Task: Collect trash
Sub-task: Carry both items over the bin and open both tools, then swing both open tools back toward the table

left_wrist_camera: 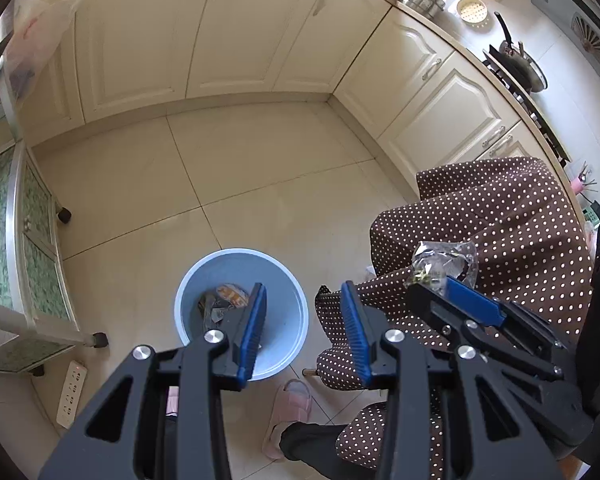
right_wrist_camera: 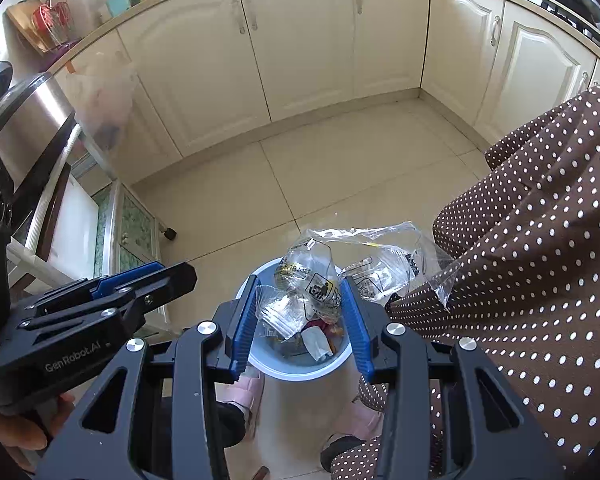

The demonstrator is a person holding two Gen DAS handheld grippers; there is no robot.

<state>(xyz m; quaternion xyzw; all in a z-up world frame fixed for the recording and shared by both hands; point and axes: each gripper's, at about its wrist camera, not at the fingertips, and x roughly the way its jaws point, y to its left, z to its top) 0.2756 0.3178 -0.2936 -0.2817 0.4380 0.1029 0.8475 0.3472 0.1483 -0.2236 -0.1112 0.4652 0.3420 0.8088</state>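
floor [left_wrist_camera: 260,184]: beige tile, carrying the bin.
bin [left_wrist_camera: 292,320]: light blue, round, trash scraps lying inside.
left tongs [left_wrist_camera: 304,320]: apart, nothing between, hovering over bin's right rim.
right tongs [right_wrist_camera: 300,312]: look part-open; clear plastic wrapper [right_wrist_camera: 320,276] between the pads, grip unclear, directly above bin [right_wrist_camera: 300,370].

Tiled floor [left_wrist_camera: 260,184] carries a blue bin [left_wrist_camera: 288,332], power strip [left_wrist_camera: 72,394], perhaps a slipper [left_wrist_camera: 290,412].
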